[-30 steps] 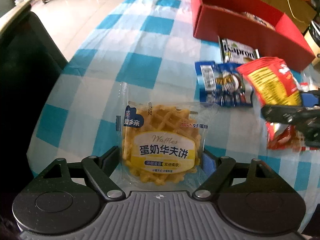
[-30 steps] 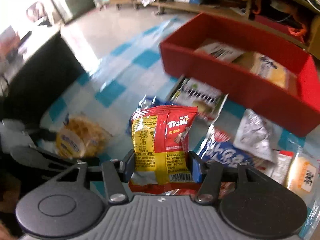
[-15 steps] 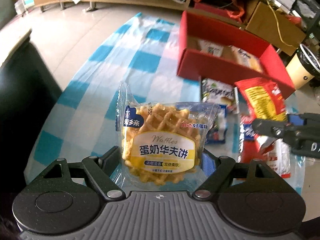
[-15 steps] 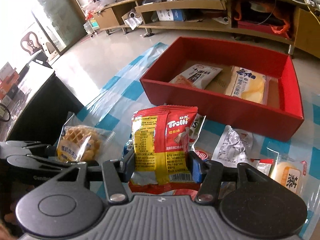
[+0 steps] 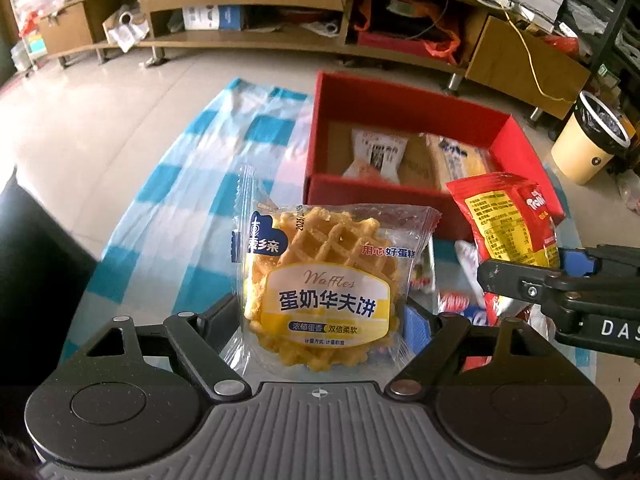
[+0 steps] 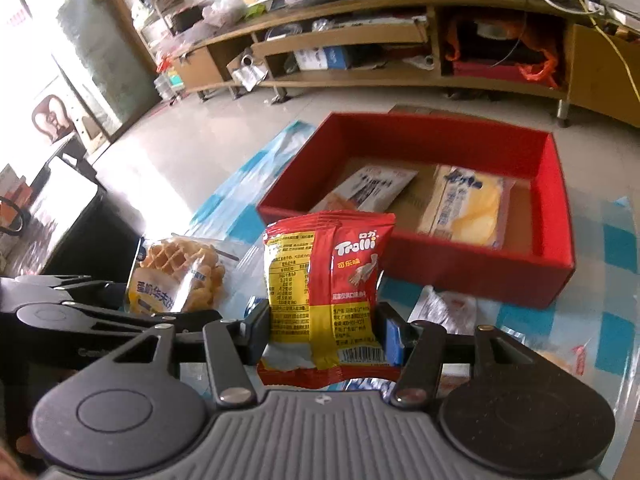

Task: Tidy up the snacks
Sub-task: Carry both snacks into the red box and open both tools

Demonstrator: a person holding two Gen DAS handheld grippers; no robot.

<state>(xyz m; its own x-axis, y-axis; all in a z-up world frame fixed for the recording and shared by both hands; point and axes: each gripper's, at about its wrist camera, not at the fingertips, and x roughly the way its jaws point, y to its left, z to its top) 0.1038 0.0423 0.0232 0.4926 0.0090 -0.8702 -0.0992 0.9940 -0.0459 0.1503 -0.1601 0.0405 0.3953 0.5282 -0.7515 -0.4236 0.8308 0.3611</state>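
2 packets already lie in the red box (image 6: 560, 268). Left gripper (image 5: 324, 320) pinches the waffle packet (image 5: 324, 280), right gripper (image 6: 324, 328) pinches the Trolli gummy bag (image 6: 328, 272), both aloft before it; several snacks wait on the checked tablecloth (image 5: 192, 216).

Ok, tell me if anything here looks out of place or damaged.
Nothing looks damaged. The left gripper holds a sealed waffle pack, the right gripper a sealed Trolli bag. Several loose packets lie scattered on the checked cloth in front of the red box.
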